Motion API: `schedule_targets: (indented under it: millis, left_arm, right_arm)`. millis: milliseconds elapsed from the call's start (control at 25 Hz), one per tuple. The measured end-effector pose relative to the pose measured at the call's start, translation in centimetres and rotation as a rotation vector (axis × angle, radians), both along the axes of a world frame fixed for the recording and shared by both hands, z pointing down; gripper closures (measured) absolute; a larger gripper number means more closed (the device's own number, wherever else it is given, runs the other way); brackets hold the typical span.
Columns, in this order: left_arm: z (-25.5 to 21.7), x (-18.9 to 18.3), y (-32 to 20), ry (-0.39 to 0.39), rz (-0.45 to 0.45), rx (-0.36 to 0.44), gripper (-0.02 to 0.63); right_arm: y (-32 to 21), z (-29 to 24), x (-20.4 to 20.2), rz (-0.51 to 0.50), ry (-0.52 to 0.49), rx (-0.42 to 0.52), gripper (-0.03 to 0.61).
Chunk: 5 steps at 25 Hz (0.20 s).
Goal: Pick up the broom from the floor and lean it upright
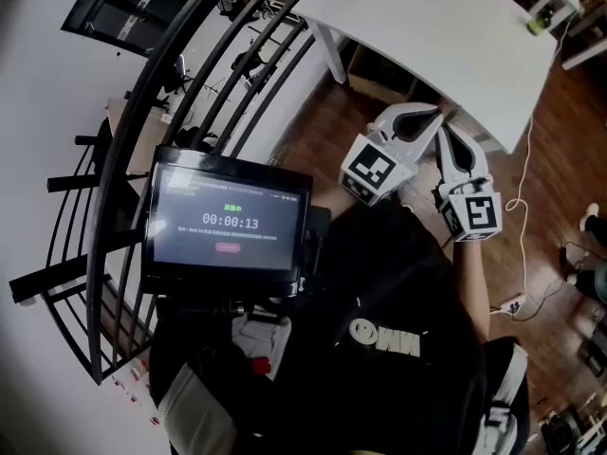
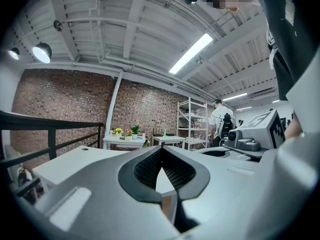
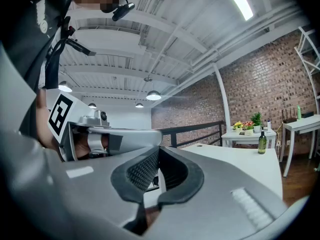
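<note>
No broom shows in any view. In the head view my left gripper point(image 1: 434, 114) and right gripper point(image 1: 446, 133) are held side by side in front of the person's dark top, tips pointing toward the white table point(image 1: 446, 27). Both are shut with nothing between the jaws. The left gripper view looks level along my shut left gripper point(image 2: 161, 154), with the right gripper's body at its right. In the right gripper view my right gripper point(image 3: 158, 154) has its tips together, and the left gripper's marker cube point(image 3: 62, 113) stands at the left.
A black metal railing point(image 1: 142, 112) curves along the left, with a small screen point(image 1: 228, 218) mounted in front of the person. A white cable point(image 1: 522, 207) lies on the wooden floor point(image 1: 550, 140). Farther off are a brick wall point(image 2: 60, 104), white tables, a shelf rack point(image 2: 192, 121) and a green bottle point(image 3: 262, 141).
</note>
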<state>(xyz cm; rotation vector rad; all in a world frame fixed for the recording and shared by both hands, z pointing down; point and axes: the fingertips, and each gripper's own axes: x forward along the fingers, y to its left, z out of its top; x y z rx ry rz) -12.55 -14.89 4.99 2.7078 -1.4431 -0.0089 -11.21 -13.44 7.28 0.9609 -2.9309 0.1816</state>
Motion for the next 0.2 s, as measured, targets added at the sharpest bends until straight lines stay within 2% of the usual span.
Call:
schedule_targets:
  millis: [200]
  left_arm:
    - [0.11, -0.07, 0.15, -0.013, 0.001, 0.000, 0.601]
  right_arm:
    - [0.14, 0.07, -0.11, -0.001, -0.005, 0.007, 0.577]
